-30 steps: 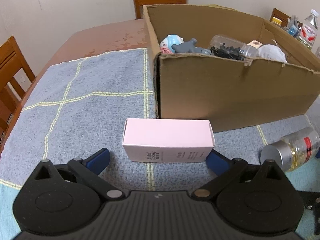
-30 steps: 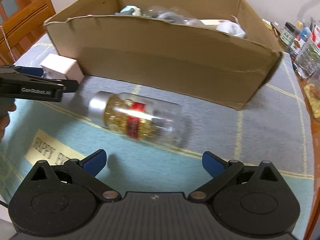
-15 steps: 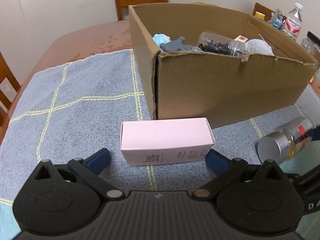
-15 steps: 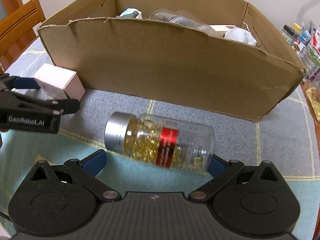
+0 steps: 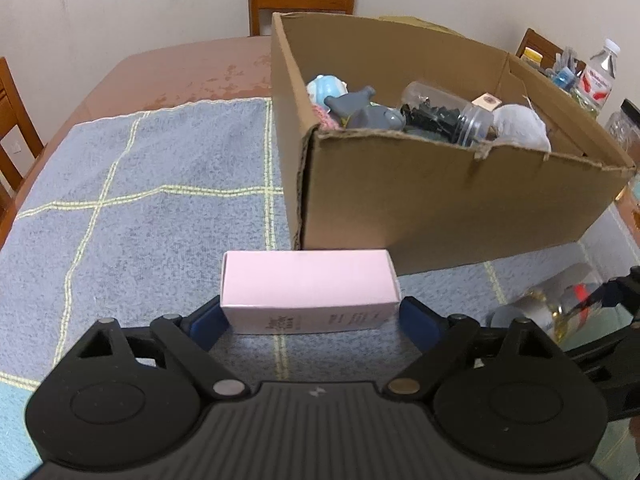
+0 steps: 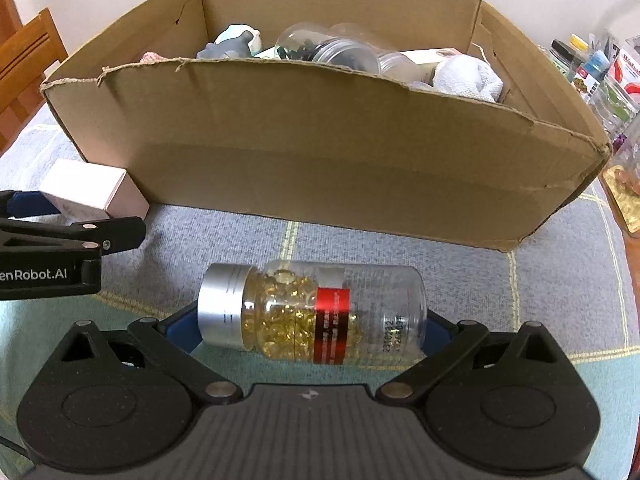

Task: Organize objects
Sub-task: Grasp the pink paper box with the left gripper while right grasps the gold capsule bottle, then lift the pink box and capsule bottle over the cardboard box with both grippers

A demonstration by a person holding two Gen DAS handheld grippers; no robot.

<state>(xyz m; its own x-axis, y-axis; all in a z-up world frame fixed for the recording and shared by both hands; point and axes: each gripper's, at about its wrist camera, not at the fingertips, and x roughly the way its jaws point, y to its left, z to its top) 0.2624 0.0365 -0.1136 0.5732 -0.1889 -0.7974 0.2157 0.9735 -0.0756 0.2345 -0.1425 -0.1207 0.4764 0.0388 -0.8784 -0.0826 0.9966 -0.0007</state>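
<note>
**Both grippers at their objects**

The left gripper [image 5: 310,322] has just been closing; its pads meet the ends of the pink carton [image 5: 310,292], lying before the cardboard box [image 6: 320,168]. The right gripper [image 6: 310,330] brackets the capsule bottle [image 6: 312,314] lying on the cloth [image 5: 160,200]; contact cannot be confirmed.

Left gripper [image 5: 311,322] jaws just closing in; blue pads, earlier spread clear of pink carton [image 5: 310,290], now at its two ends, contact appears made; right gripper [image 6: 310,330] moved in on capsule bottle [image 6: 312,314]; bottle, earlier well ahead of fingers, now lies crosswise between them, silver cap at left pad, clear base at right pad; firm grip not certain; bottle sharp now, blurred before.
</note>
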